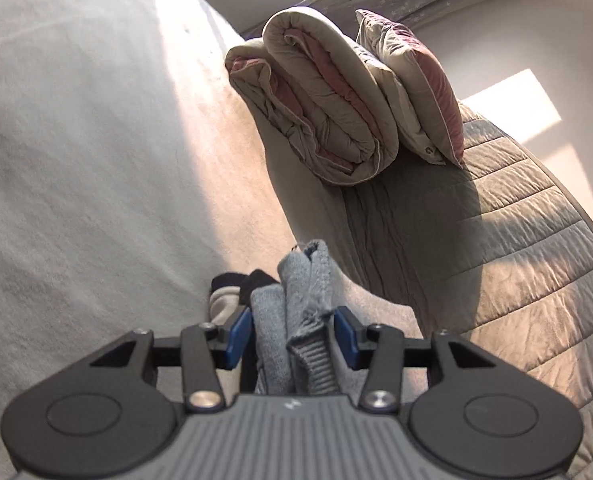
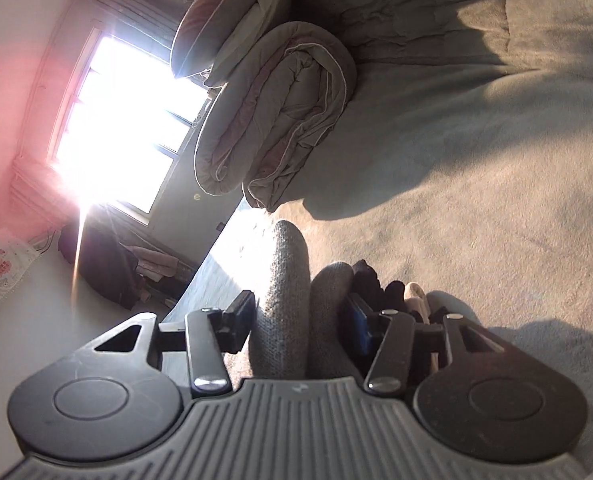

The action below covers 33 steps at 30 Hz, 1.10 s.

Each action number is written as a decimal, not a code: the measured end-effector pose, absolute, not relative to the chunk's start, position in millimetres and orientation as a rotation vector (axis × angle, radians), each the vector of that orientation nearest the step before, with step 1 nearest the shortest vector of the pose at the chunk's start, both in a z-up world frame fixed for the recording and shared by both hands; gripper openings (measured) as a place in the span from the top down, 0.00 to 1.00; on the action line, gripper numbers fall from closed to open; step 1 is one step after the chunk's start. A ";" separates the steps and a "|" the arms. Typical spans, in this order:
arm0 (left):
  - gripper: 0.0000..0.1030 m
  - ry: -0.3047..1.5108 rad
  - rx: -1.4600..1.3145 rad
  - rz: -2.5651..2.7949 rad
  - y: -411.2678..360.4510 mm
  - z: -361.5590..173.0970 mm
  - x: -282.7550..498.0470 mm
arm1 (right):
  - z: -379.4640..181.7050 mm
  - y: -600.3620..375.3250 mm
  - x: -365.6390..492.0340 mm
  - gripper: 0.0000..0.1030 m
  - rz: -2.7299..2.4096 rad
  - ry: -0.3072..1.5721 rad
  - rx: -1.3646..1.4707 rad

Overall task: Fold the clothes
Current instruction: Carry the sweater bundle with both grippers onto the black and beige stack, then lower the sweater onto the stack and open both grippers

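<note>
My left gripper (image 1: 292, 334) is shut on the open cuff ends of a pair of grey knit socks (image 1: 304, 300), which stick out between its blue pads. My right gripper (image 2: 302, 320) is shut on the rounded toe ends of the same grey socks (image 2: 288, 280), which rise upright between its fingers. Both hold the socks just above a pale fleece bedspread (image 1: 96, 160). Behind the socks lie dark and cream socks (image 1: 232, 284), which also show in the right wrist view (image 2: 380, 284).
A folded beige and pink duvet (image 1: 316, 100) and a pillow (image 1: 416, 88) rest on a quilted grey cover (image 1: 516, 220). In the right wrist view the duvet (image 2: 280, 120) lies ahead, with a bright window (image 2: 128, 120) and floor clutter (image 2: 108, 264) to the left.
</note>
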<state>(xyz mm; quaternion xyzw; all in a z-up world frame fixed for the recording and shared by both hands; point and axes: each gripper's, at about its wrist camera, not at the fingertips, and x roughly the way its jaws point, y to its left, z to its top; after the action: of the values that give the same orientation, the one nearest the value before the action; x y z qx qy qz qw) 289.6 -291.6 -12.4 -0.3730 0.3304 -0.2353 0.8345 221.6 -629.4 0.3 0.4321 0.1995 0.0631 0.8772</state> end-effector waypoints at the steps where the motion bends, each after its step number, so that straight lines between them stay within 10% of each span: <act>1: 0.55 0.665 -0.762 -0.490 -291.6 -5.3 290.6 | 11.2 -627.0 219.3 0.48 0.122 0.379 0.845; 15: 0.78 0.563 -0.477 -0.462 -349.2 -23.7 304.9 | 3.4 -563.7 253.1 0.90 0.005 0.397 0.260; 33: 0.74 0.399 -0.336 -0.509 -339.3 20.7 225.5 | 29.3 -560.5 171.2 0.74 -0.018 0.260 0.280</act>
<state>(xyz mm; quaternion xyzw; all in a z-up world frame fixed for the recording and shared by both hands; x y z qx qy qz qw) 225.5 -339.3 20.7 -0.1644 0.1951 -0.2489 0.9343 171.2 -560.5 29.3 0.1393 0.1290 -0.0090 0.9818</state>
